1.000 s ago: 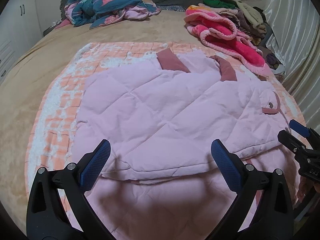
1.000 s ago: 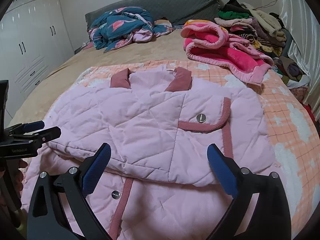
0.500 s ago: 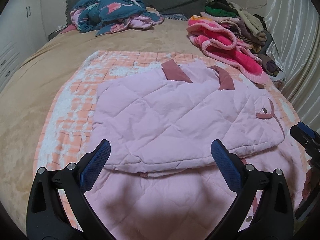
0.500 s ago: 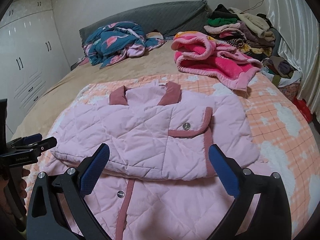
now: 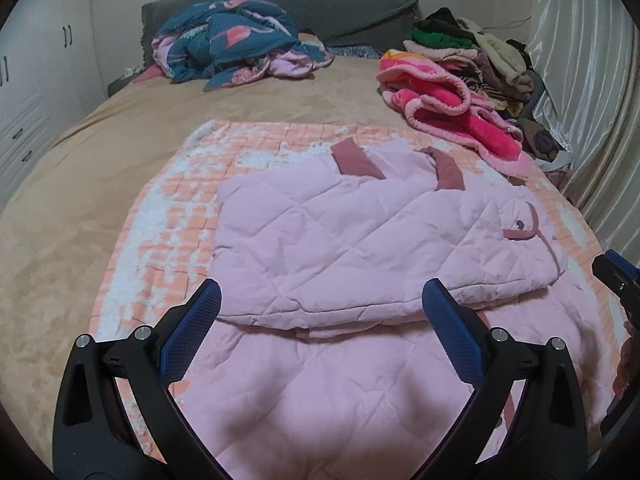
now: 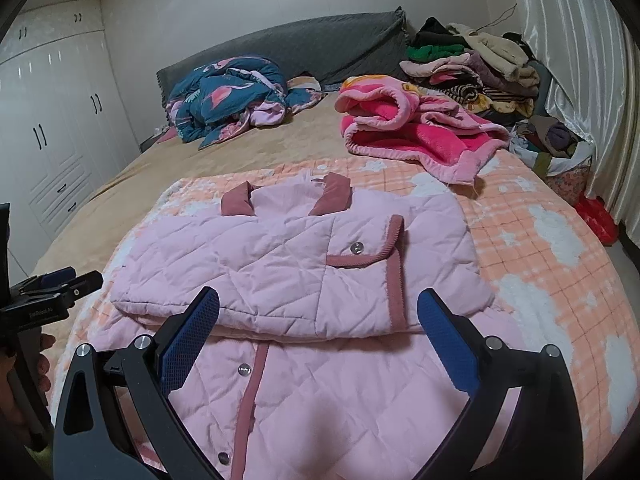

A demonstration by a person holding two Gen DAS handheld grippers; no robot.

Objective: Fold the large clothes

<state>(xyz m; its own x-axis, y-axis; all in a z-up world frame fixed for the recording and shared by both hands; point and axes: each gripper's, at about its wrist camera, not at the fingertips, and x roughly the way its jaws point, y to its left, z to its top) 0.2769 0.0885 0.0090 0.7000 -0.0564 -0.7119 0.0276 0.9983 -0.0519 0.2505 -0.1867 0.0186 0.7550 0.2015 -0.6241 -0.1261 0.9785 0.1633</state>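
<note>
A pale pink quilted jacket [image 5: 360,236] [image 6: 304,268] with dusty-rose collar and trim lies on the bed, its upper part folded down over the lower part. A snap pocket [image 6: 362,248] faces up on the folded layer. My left gripper [image 5: 320,308] hovers open above the near left part of the jacket, holding nothing. Over the buttoned front placket [image 6: 252,384], my right gripper [image 6: 316,312] is open too and empty. Each gripper shows at the edge of the other's view: the right gripper [image 5: 616,276], the left gripper [image 6: 56,284].
The jacket rests on an orange-and-white checked blanket [image 6: 540,248] over a tan bedspread [image 5: 72,208]. A teal patterned quilt [image 5: 232,40] and a bright pink fleece [image 6: 416,128] lie farther back. Stacked clothes [image 6: 472,64] sit by the curtain; white wardrobes [image 6: 52,128] stand left.
Both grippers have pulled back and risen from the jacket, so it looks smaller and farther away. The jacket lies still, and both stay open.
</note>
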